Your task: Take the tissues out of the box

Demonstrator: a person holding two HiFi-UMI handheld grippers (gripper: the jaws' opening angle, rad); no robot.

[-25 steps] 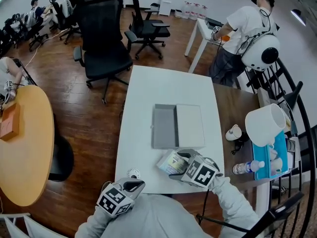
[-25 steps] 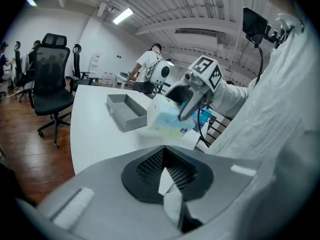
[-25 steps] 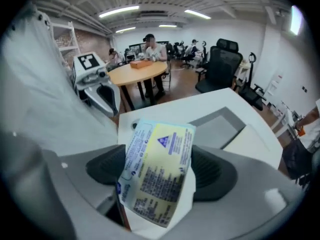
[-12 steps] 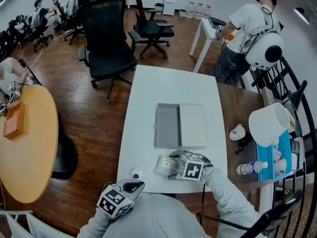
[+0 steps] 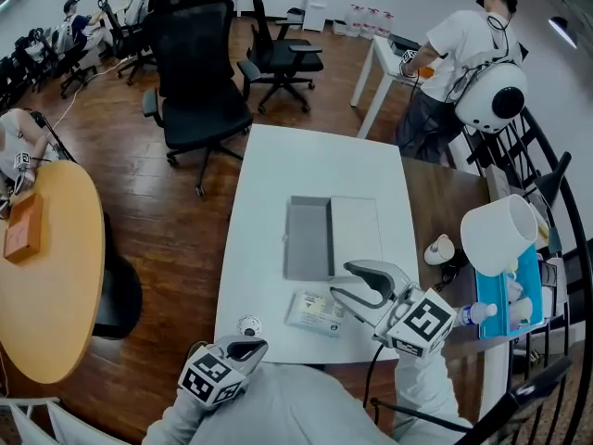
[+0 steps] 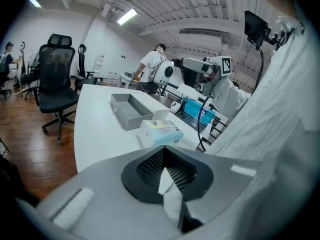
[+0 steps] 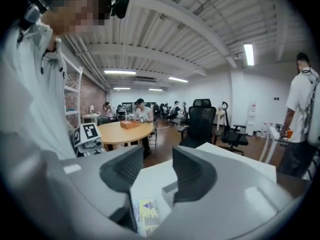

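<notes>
A tissue pack (image 5: 315,311) with a yellow label lies flat on the white table (image 5: 278,184), just in front of the open grey box (image 5: 332,237). My right gripper (image 5: 341,284) hovers to the right of the pack and above it. Its jaws are closing with nothing between them. In the right gripper view the tissue pack (image 7: 145,216) shows below the right gripper (image 7: 156,156). My left gripper (image 5: 252,345) stays near my body at the table's front edge, jaws together. A white sliver shows between its pads (image 6: 167,181); I cannot tell what it is. The left gripper view shows the tissue pack (image 6: 162,131) and grey box (image 6: 130,109).
A small round object (image 5: 248,325) sits near the table's front left. A brown side desk (image 5: 445,202) at the right carries a bottle (image 5: 468,313), a cup (image 5: 437,248) and a blue tray (image 5: 505,299). Black office chairs (image 5: 199,82) stand beyond the table, a round wooden table (image 5: 46,267) to the left.
The right gripper let go of the tissue pack and moved up and to the right. The pack now lies alone on the table. The left gripper has stayed in place.
</notes>
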